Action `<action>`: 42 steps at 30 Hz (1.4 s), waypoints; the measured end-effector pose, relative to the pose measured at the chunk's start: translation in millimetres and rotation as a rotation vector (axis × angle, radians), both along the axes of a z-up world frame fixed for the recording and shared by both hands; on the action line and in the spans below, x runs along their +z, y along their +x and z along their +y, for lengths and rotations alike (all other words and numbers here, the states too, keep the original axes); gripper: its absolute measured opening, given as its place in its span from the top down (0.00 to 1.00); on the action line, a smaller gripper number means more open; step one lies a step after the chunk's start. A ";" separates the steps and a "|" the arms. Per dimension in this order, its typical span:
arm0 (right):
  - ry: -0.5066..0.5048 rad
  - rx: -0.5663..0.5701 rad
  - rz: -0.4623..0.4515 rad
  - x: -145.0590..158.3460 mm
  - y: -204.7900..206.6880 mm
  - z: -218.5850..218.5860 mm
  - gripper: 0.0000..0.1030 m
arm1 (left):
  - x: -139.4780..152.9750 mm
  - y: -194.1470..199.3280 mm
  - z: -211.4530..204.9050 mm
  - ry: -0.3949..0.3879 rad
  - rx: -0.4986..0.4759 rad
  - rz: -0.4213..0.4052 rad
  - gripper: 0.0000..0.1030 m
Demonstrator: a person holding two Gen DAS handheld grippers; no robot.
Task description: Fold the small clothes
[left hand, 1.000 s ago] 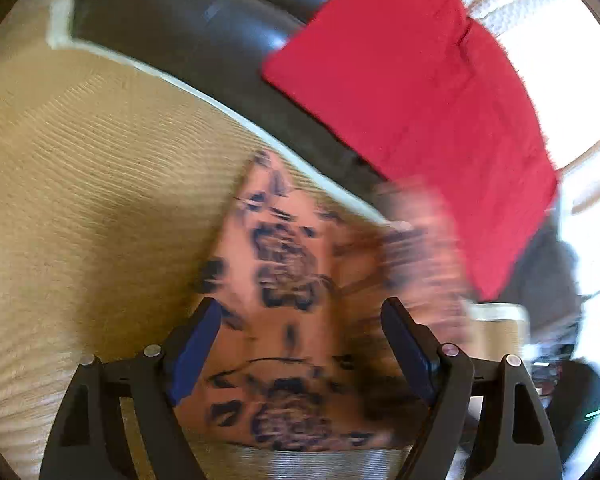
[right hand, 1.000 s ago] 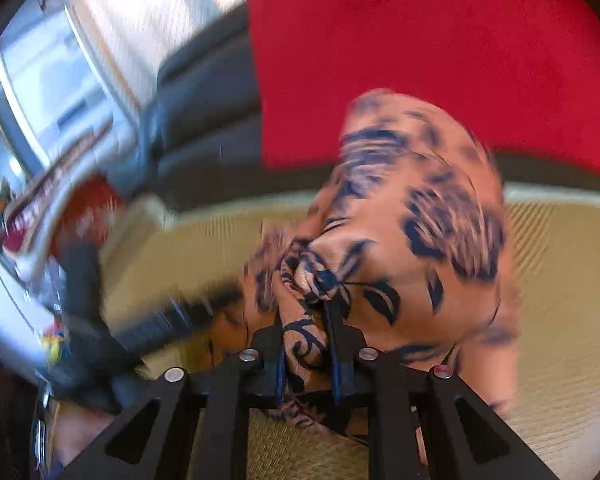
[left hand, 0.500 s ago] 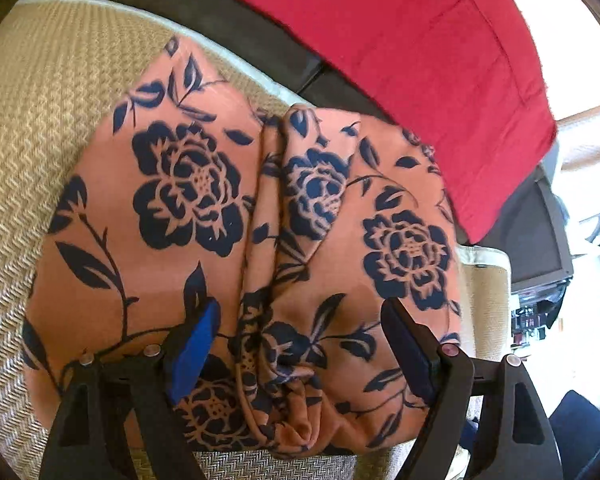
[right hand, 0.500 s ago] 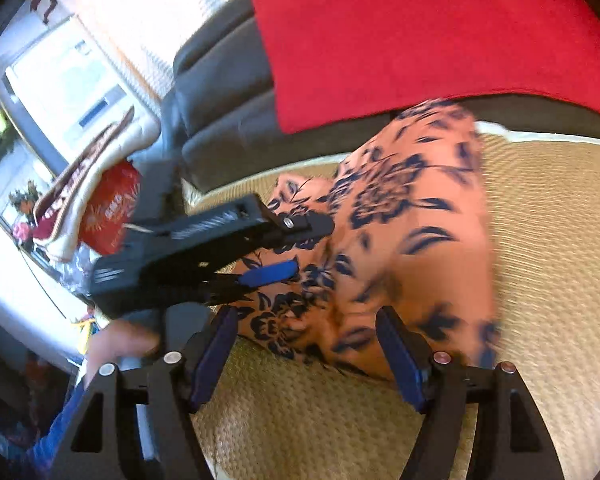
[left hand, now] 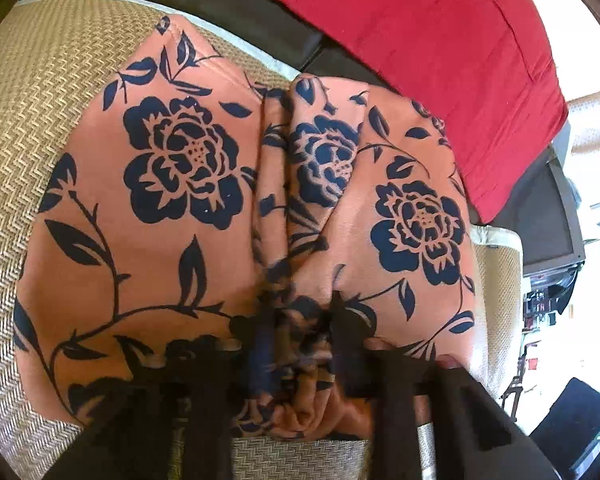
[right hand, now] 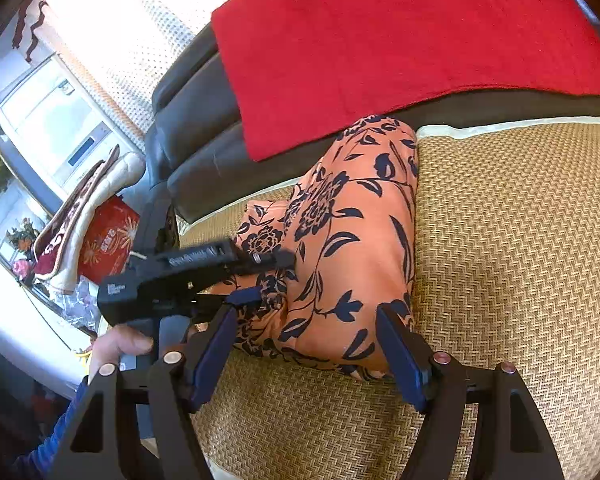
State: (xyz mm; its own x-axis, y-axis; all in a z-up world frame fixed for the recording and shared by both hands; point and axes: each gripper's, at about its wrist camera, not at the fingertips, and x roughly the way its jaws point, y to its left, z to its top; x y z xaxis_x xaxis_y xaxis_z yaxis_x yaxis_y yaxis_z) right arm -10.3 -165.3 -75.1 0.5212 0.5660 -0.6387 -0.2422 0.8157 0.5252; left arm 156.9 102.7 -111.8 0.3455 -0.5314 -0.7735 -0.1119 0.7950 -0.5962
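Floral orange garment (right hand: pixel 352 240) lies partly folded, bunched on the woven mat (right hand: pixel 520 240); left hand-held gripper (left hand: pixel 296 344) pinches its gathered middle, right hand-held gripper (right hand: pixel 308 354) spread, flattening outstanding.

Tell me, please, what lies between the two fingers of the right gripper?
In the right wrist view, the near end of the orange floral garment sits between the open right gripper fingers, resting on the woven mat.

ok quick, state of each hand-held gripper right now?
Left hand-held gripper: closing on the bunched edge of the floral garment.
Right hand-held gripper: open, holding nothing.
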 end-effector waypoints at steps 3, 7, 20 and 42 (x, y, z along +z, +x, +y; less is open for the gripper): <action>-0.004 -0.003 -0.003 2.4 0.5 -1.7 0.27 | 26.5 -8.4 3.1 0.037 0.016 -0.100 0.84; -0.010 -0.013 -0.016 10.7 2.6 -5.5 0.27 | 113.8 -46.5 17.9 0.187 0.059 -0.380 0.84; -0.029 0.037 0.052 3.2 20.5 19.7 0.27 | 24.8 -45.3 63.1 0.368 0.093 -0.188 0.81; 0.081 0.036 0.439 -83.1 97.7 37.2 0.45 | 25.5 -59.0 18.9 0.628 0.002 -0.255 0.43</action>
State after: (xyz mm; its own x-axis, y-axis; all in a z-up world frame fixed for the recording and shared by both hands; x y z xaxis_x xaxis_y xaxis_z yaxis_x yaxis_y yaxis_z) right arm 87.4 -128.2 -158.1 0.1895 0.6359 -0.7482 -0.0097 0.7631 0.6462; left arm 98.0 121.7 -86.3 0.5585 -0.0071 -0.8295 -0.0308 0.9991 -0.0293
